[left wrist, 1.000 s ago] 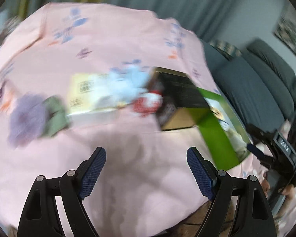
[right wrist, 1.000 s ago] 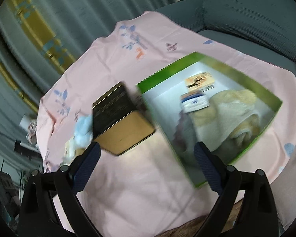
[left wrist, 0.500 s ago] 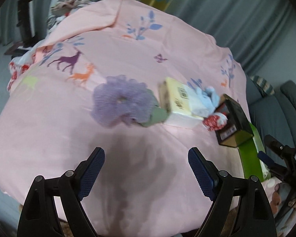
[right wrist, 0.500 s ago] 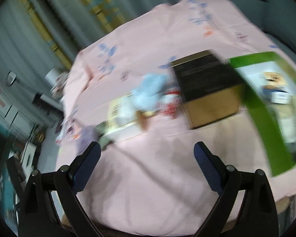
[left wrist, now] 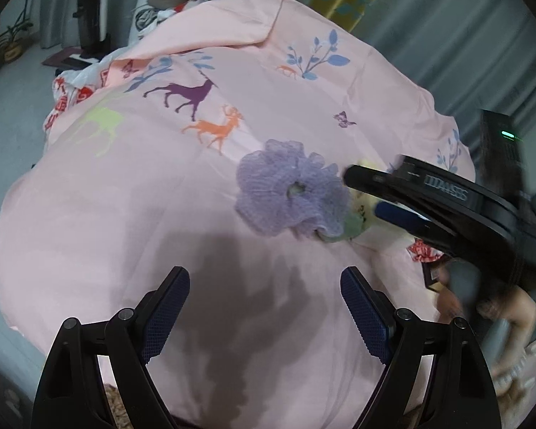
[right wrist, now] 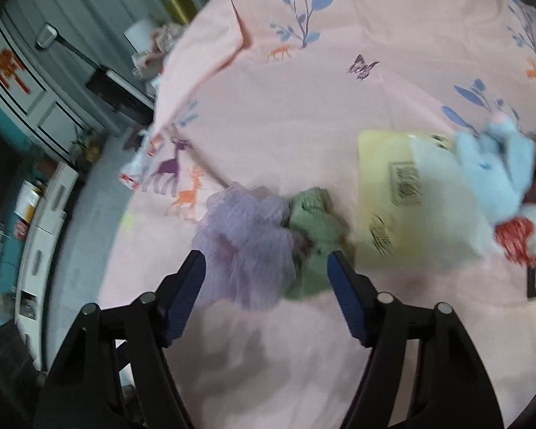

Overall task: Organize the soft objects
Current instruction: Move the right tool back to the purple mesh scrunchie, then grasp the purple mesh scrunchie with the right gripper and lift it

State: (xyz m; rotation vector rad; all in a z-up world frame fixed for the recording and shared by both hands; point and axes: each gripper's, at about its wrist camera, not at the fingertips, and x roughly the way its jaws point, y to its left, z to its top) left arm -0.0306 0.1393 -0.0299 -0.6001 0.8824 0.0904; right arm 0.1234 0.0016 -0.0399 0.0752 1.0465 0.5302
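I'm closing the right hand-held gripper (right wrist: 266, 271) round the purple puff (right wrist: 246, 239), unpinched; left hand-held gripper (left wrist: 264, 295) wide, empty; next, squeeze and lift

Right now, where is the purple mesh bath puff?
The purple mesh bath puff lies on the pink sheet, touching a green cloth on its right, just ahead of the closing right tongs in the right wrist view.
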